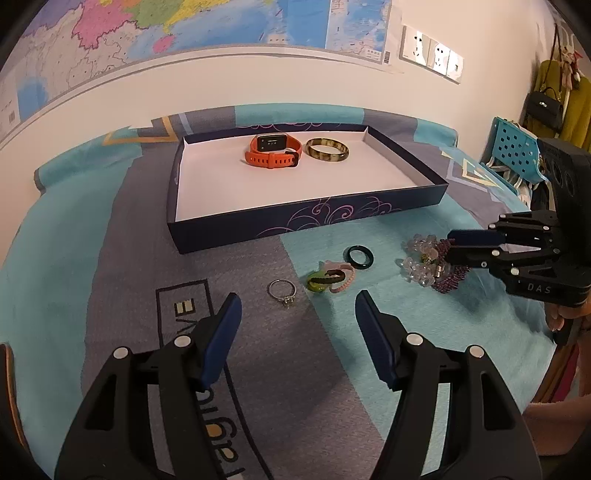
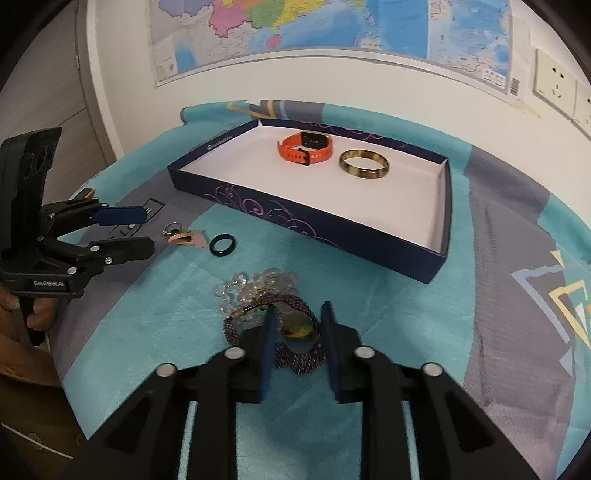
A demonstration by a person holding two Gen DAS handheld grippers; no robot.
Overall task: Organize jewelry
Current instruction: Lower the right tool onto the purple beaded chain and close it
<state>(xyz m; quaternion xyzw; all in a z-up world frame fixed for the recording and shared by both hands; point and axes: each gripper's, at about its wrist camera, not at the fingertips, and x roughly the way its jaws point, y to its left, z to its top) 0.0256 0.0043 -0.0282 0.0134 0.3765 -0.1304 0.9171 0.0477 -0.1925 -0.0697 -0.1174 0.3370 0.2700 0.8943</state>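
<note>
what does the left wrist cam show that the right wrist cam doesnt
Only the left wrist view shows the silver ring clearly, plus a perforated blue basket and a black handbag at far right.

Only the right wrist view shows the purple beaded bracelet lying between the right gripper's narrow jaws.

Both show the open left gripper, the box holding the orange watch and bangle, the dark green ring, and the wall map.

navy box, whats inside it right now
Inside the navy box: an orange smartwatch and a mottled bangle, side by side. What lies under them is hidden.
</note>
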